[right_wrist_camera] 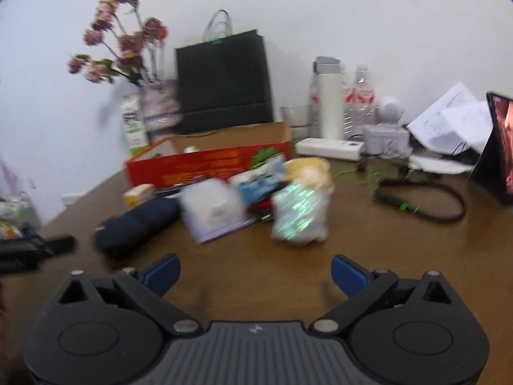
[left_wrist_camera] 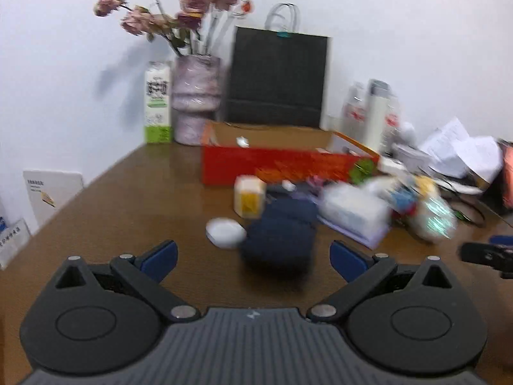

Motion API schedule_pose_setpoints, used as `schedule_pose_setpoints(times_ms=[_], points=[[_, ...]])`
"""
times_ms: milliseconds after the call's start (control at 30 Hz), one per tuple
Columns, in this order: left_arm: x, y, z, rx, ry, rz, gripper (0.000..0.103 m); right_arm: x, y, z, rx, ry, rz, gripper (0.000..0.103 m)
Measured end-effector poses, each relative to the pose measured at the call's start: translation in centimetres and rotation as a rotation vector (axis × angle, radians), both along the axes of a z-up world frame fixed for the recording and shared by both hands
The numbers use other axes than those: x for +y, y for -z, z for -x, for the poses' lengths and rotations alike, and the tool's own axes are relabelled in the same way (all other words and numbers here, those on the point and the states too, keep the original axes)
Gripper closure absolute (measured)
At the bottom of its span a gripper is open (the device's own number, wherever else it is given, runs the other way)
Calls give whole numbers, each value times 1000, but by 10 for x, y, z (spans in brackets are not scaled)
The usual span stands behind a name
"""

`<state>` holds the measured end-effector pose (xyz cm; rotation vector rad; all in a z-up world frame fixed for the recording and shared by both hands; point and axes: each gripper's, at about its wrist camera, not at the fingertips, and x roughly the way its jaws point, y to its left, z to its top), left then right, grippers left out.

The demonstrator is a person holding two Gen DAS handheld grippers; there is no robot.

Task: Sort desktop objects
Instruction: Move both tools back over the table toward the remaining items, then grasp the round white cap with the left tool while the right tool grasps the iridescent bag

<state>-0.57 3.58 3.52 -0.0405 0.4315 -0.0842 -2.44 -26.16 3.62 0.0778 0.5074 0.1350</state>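
Observation:
A cluster of desktop objects lies mid-table before an open red cardboard box (left_wrist_camera: 272,163) (right_wrist_camera: 205,165). A dark navy folded umbrella (left_wrist_camera: 279,237) (right_wrist_camera: 138,227) lies nearest my left gripper (left_wrist_camera: 253,256), which is open and empty just short of it. Beside it are a white round lid-like object (left_wrist_camera: 226,232), a small yellow-white carton (left_wrist_camera: 248,200) (right_wrist_camera: 138,194), a tissue pack (left_wrist_camera: 352,213) (right_wrist_camera: 213,210) and a shiny snack bag (left_wrist_camera: 433,215) (right_wrist_camera: 301,211). My right gripper (right_wrist_camera: 255,272) is open and empty, short of the snack bag. Both views are blurred.
At the back stand a flower vase (left_wrist_camera: 195,99), a milk carton (left_wrist_camera: 157,102), a black paper bag (left_wrist_camera: 277,77) (right_wrist_camera: 224,80), bottles (right_wrist_camera: 340,102), papers (right_wrist_camera: 449,118) and a tablet (right_wrist_camera: 500,147). A black cable loop (right_wrist_camera: 423,199) lies at right.

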Motion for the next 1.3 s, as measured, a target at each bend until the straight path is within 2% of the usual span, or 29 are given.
schedule_pose_setpoints(times_ms=[100,167,200,267,400,533,600,633,667,700,833,967,1133,1300], points=[[20,0,-37,48,-77,-19,1,-6,-1,-30,18,41,20,13],[30,2,-54,74,-97,-32,5,-8,-2,-47,26,53,28,15],[33,5,-62,81,-88,-34,6,-8,-1,-55,28,60,34,17],[34,12,-80,133,-44,-48,15,-6,2,-70,45,65,58,20],[34,24,-97,191,32,7,24,-5,10,-88,84,55,55,38],[25,30,-111,231,68,5,27,0,18,-95,99,42,60,40],[18,29,-115,226,67,-23,37,1,21,-97,108,40,58,48],[15,29,-116,222,66,-35,46,2,22,-98,115,38,55,51],[13,29,-116,218,55,-54,57,2,22,-98,115,41,52,59],[11,29,-116,215,47,-70,63,2,21,-97,115,45,50,62],[12,23,-104,227,23,-27,63,5,15,-84,115,23,43,64],[9,11,-65,185,-25,-24,63,15,5,-50,83,-37,46,64],[-5,-5,-2,144,2,-3,63,43,4,3,73,-167,45,64],[-25,-16,49,93,51,0,63,65,-4,46,34,-233,50,64]])
